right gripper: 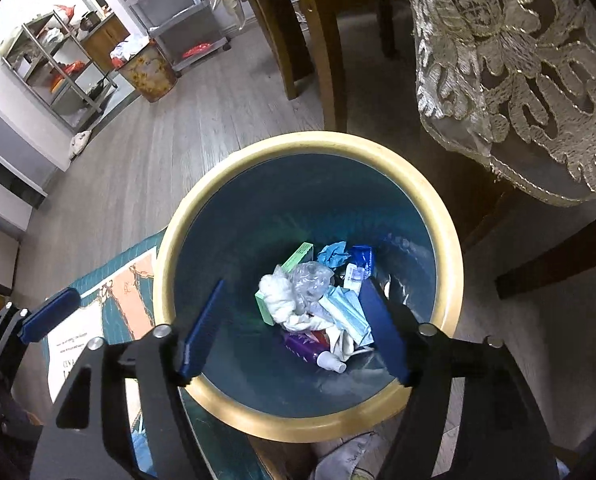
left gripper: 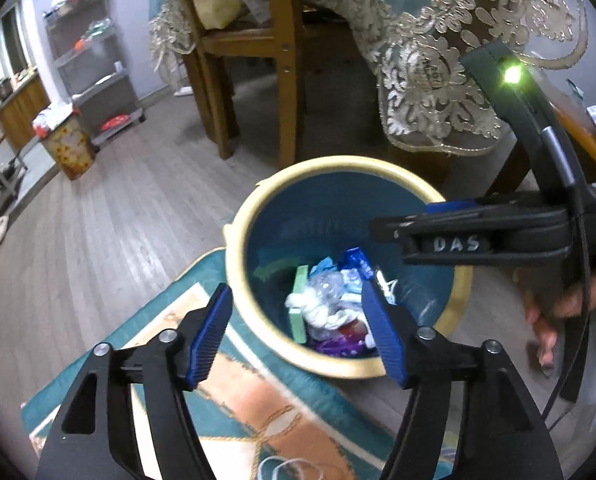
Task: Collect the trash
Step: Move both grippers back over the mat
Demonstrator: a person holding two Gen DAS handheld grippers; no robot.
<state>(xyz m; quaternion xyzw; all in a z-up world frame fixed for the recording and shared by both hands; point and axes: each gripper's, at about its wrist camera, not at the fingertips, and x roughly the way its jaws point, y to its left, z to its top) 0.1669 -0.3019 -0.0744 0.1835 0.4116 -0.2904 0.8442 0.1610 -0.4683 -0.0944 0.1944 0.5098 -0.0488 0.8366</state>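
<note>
A teal bin with a cream rim [left gripper: 257,196] [right gripper: 378,144] stands on the floor and holds a pile of trash [left gripper: 330,304] [right gripper: 314,304]: a white cloth, a clear crumpled bottle, a green box, blue wrappers, a face mask. My left gripper [left gripper: 298,328] is open and empty above the bin's near-left rim. My right gripper [right gripper: 293,324] is open and empty right over the bin's mouth. In the left wrist view the right gripper [left gripper: 382,228] reaches in from the right over the bin. The left gripper's blue finger [right gripper: 49,312] shows at the left in the right wrist view.
A patterned teal and peach rug [left gripper: 249,408] [right gripper: 117,304] lies under the bin's near side. A wooden chair [left gripper: 253,40] and a table with a lace cloth [left gripper: 430,60] [right gripper: 538,80] stand behind. Metal shelves [left gripper: 93,60] and a floral bin [left gripper: 69,148] are far left.
</note>
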